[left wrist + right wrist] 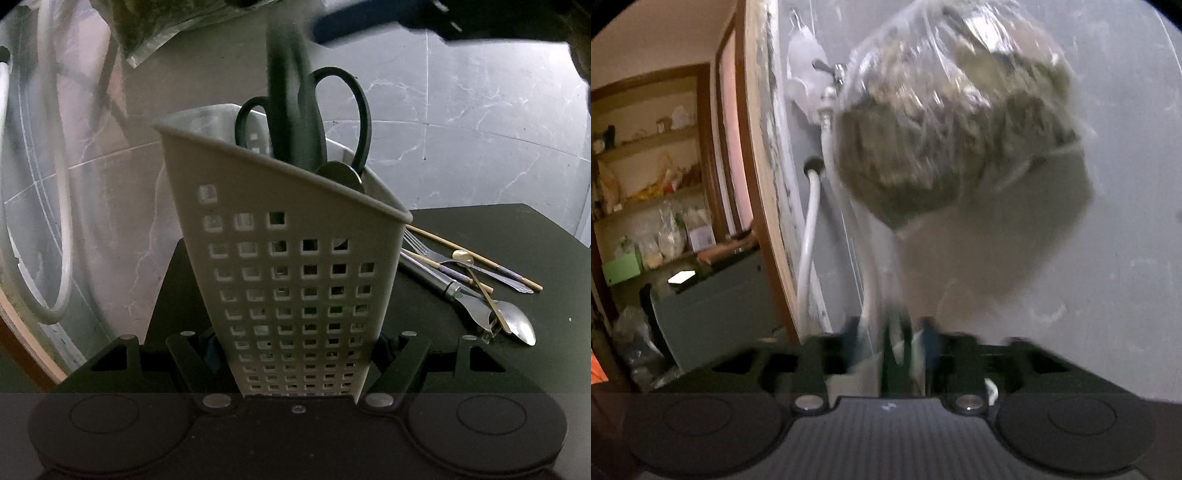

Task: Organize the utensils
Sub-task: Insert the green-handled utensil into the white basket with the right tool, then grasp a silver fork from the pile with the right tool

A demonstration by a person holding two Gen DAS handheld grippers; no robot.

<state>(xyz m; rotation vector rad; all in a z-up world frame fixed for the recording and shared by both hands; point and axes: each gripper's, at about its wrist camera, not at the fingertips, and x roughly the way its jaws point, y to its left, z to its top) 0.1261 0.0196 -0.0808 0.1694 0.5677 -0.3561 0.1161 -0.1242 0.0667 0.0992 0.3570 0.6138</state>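
My left gripper (297, 350) is shut on a grey perforated utensil holder (291, 258) that stands on a black table (517, 258). Black-handled scissors (343, 110) and a dark-handled utensil (291, 110) stand in it. The right gripper (354, 26) shows blurred at the top of the left wrist view, above the holder by the dark handle. In the right wrist view my right gripper (892, 350) has its fingers close together around a dark handle (895, 354); the view is blurred. A fork (417, 240), chopsticks (476, 258), spoons (517, 325) and a peeler (443, 284) lie right of the holder.
A plastic bag of dried greens (953, 122) hangs on the grey marble wall (461, 129). White hoses (809, 236) run down the wall at left. A doorway and shelves (646, 184) lie far left.
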